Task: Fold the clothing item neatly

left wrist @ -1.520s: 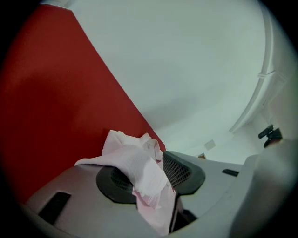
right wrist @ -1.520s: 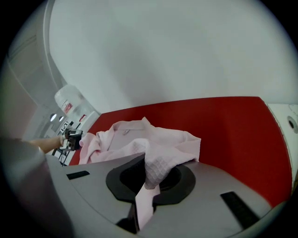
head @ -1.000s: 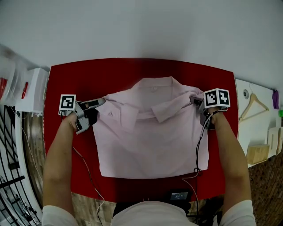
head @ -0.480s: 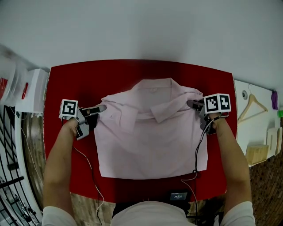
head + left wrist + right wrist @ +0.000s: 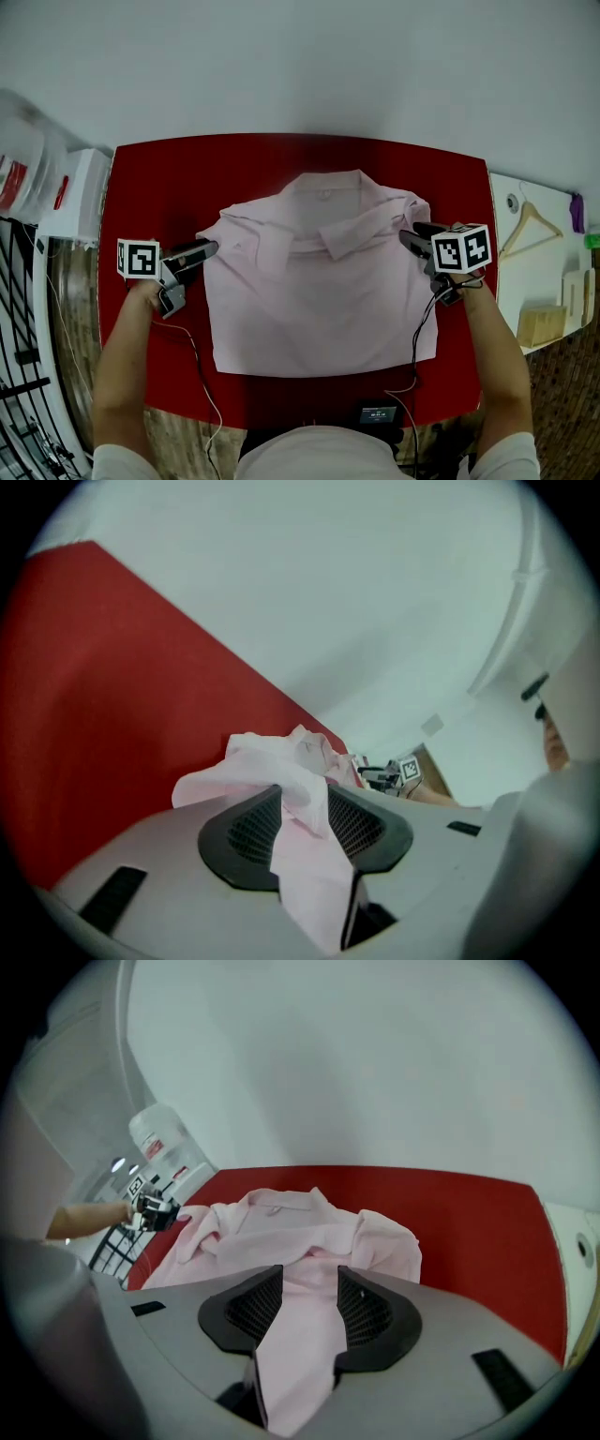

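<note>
The pink shirt (image 5: 319, 281) lies front-up on the red table (image 5: 150, 187), collar (image 5: 323, 190) at the far edge and hem squared off toward me. Both sleeves are turned in across the chest. The right shoulder is puffed up, not flat.

My left claw (image 5: 208, 248) bites the shirt's left shoulder edge. Its pads are pressed together on a thin fold of pink cloth, which bunches up just past the tips.

My right claw (image 5: 405, 236) sits at the right shoulder edge. Its jaws have just been opening and now stand spread, with a broad fold of the shirt lying between the pads (image 5: 361, 1312) and draping back toward the camera.

Beyond the table's right side a wooden hanger (image 5: 532, 225) rests on a white surface. A white box (image 5: 73, 192) stands off the left side.
</note>
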Action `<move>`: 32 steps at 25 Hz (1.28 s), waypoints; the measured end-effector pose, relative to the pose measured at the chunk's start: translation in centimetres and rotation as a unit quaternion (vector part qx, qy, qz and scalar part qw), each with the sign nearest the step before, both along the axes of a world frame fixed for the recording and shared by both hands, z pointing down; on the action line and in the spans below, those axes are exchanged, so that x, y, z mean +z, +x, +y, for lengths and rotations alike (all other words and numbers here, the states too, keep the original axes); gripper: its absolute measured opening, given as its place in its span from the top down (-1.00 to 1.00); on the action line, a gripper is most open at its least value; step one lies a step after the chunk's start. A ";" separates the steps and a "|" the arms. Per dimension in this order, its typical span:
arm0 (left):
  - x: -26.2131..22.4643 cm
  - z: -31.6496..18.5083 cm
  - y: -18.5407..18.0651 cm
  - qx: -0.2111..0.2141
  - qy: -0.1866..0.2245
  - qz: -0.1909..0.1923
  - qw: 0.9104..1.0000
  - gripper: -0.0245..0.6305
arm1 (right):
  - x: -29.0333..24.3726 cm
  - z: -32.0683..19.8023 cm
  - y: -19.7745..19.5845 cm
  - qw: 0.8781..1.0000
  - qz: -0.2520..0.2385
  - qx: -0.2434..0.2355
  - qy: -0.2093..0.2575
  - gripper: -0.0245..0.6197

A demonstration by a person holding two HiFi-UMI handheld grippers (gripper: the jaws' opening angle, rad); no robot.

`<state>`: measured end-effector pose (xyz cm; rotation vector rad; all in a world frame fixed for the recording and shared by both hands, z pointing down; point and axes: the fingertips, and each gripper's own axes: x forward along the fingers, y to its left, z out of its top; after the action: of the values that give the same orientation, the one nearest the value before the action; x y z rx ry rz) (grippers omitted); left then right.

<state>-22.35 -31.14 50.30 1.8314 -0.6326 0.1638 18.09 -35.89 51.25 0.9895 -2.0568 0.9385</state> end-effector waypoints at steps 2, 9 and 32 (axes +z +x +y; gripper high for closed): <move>-0.5 0.7 0.3 0.032 0.069 -0.046 0.996 0.48 | -0.3 0.9 -0.5 0.999 0.023 -0.036 0.025 0.41; -1.7 3.3 2.9 0.068 0.120 -0.057 0.989 0.48 | -0.5 2.9 -2.6 0.995 0.039 -0.085 0.043 0.41; 2.7 5.9 11.3 0.357 0.411 -0.366 0.754 0.28 | 3.2 5.4 -13.1 0.896 0.183 -0.339 0.221 0.41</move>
<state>-11.03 -25.21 53.01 2.8273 -0.5065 1.3599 5.00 -30.45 54.42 0.5149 -2.0811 -0.0828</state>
